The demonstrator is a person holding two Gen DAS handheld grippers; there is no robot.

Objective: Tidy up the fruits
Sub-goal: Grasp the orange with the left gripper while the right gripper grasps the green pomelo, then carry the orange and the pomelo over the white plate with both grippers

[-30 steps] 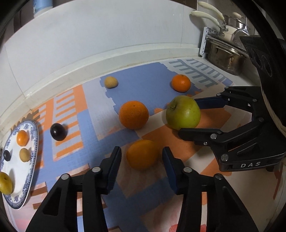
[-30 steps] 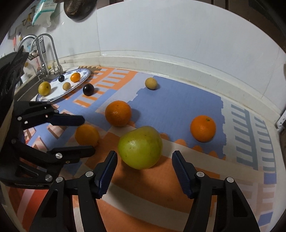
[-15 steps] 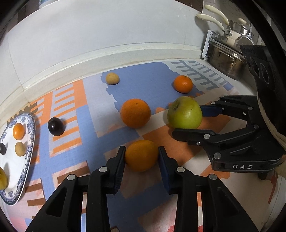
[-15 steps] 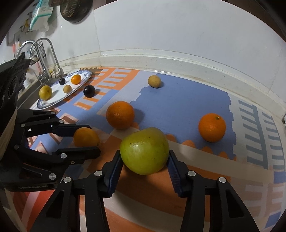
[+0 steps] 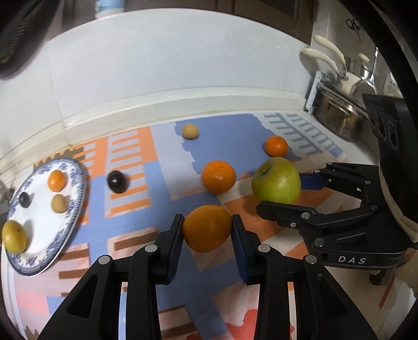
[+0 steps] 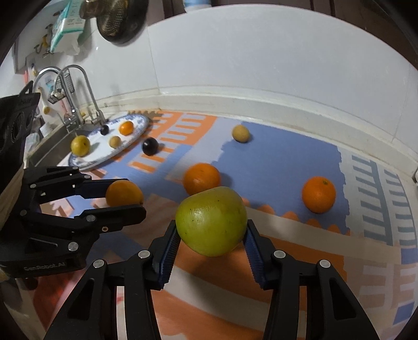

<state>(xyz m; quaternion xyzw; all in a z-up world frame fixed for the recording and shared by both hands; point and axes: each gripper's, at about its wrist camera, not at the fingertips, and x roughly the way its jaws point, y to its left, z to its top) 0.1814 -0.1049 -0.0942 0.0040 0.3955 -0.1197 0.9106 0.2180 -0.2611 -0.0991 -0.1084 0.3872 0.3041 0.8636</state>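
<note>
while clamped, apple (image 6: 211, 221) between tongs (image 6: 211, 235)

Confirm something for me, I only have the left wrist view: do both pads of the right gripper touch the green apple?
Observer: Yes. The right gripper has just been closing its jaws, and both blue pads press the sides of the green apple.
Operator: What lies beyond the plate?
Observer: A steel sink with a faucet, right behind the blue-patterned plate.
Operator: Anything on the wall above?
Observer: A round metal strainer hangs there.
</note>
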